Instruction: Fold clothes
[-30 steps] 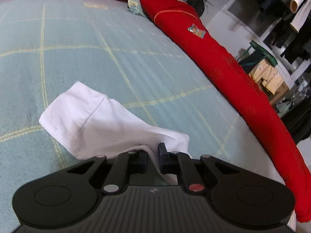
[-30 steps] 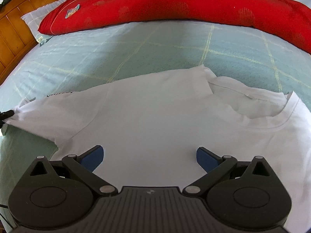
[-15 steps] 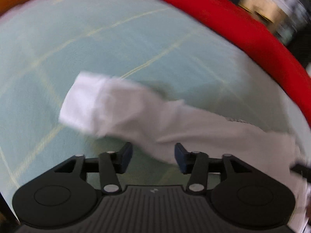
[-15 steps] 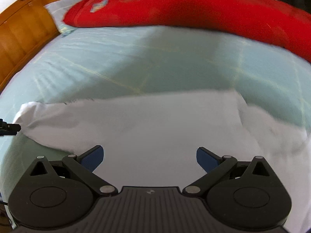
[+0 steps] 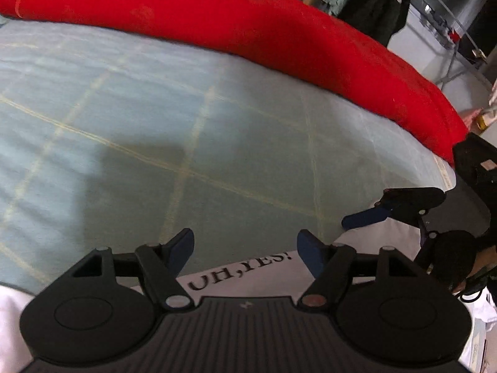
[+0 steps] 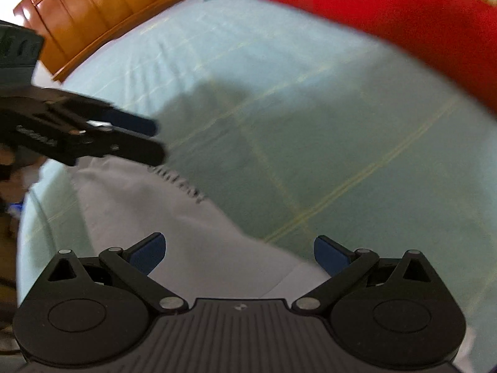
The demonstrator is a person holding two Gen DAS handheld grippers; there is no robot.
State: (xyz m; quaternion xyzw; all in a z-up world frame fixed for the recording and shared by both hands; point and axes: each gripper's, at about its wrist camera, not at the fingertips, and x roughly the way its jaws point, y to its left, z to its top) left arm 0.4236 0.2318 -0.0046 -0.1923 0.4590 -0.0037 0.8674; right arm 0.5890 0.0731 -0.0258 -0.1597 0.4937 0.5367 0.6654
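A: Shirt [image 5: 248, 275] location?
B: White shirt lies on the bed [image 5: 186, 130], near edge, below both grippers.
A: Finger state?
B: Left gripper [image 5: 245, 253] has just been opening, nothing between its fingers; right gripper [image 6: 239, 253] spread wide, empty.

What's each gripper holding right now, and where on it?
Nothing. Left gripper and right gripper both open, over the white T-shirt.

Each gripper [image 5: 245, 250] is black ribbed plastic with round discs and silver screws. Its fingers [image 5: 309, 253] carry blue pads.
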